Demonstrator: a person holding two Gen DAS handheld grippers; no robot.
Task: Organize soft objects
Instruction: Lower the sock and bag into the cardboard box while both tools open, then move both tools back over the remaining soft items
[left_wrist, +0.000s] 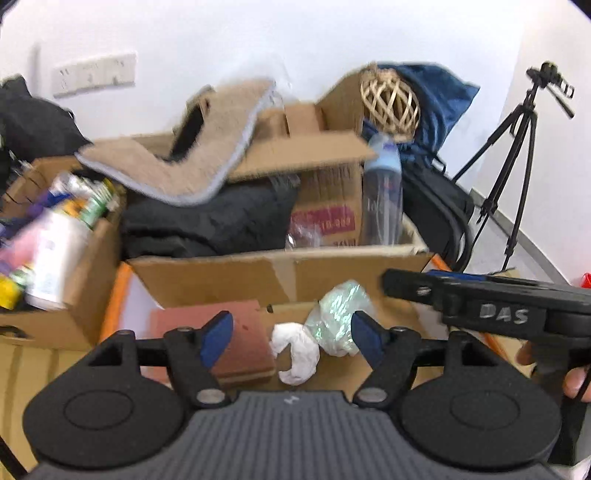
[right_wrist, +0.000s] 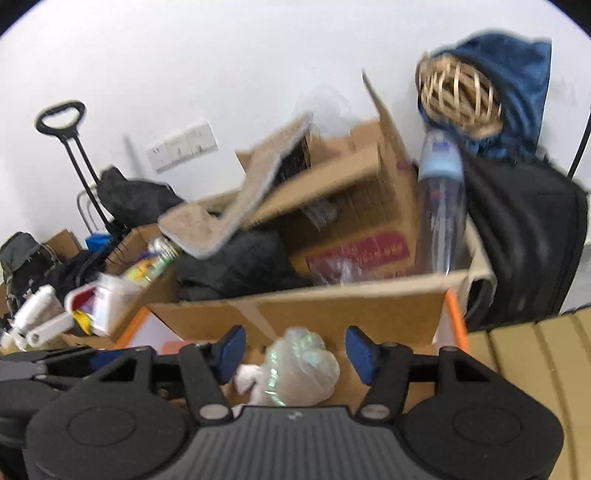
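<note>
While both our tongs, the left gripper (left_wrist: 291, 338) and right gripper (right_wrist: 293, 350), are hanging open and empty, we are just starting. The plastic bag (right_wrist: 303, 363) and white cloth (left_wrist: 295, 352) are still waiting by the big box (left_wrist: 280, 271).

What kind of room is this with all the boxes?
Probably a storage corner of an indoor room: open cardboard boxes heaped with clutter, a tripod, and a trolley against a bare wall.
</note>
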